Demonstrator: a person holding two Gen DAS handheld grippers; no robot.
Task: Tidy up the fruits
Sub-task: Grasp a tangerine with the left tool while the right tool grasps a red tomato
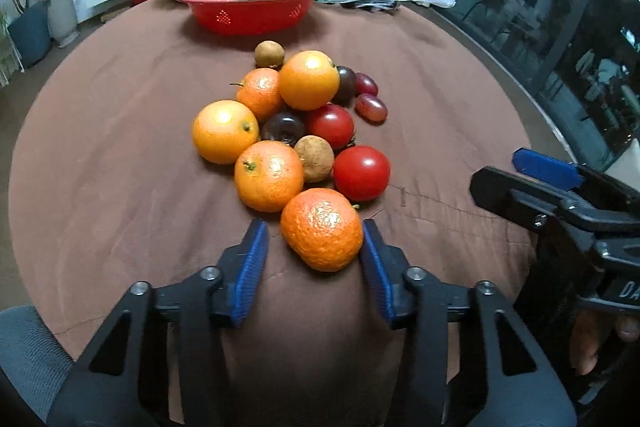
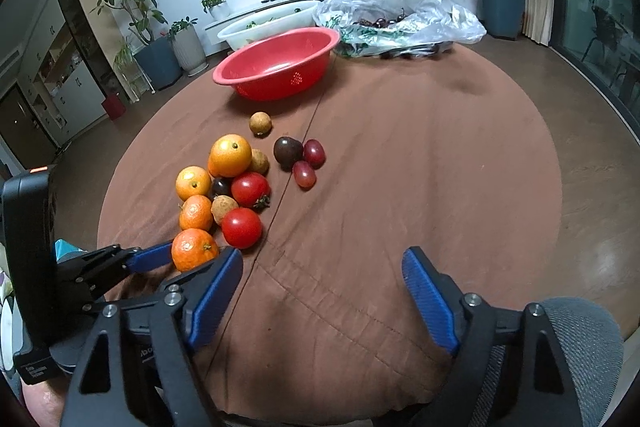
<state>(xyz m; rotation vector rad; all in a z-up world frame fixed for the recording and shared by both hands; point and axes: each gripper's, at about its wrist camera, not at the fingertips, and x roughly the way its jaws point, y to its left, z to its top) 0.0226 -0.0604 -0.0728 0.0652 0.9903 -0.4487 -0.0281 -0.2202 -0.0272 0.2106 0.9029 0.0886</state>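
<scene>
Left jaws: left gripper (image 1: 314,259) is bracketing the bumpy orange mandarin (image 1: 322,229); right pad touching its side, left pad just apart, no firm grip yet.
Right jaws: right gripper (image 2: 322,297) is hanging wide, holding nothing, over brown cloth (image 2: 400,187).
Mandarin: nearest fruit of the pile, touching a smoother orange.
Target, likely: red plastic colander basin (image 1: 250,5), far side.
Technique: closing gently, centring both pads, lifting straight to avoid nudging the round red tomato (image 1: 361,173).
</scene>
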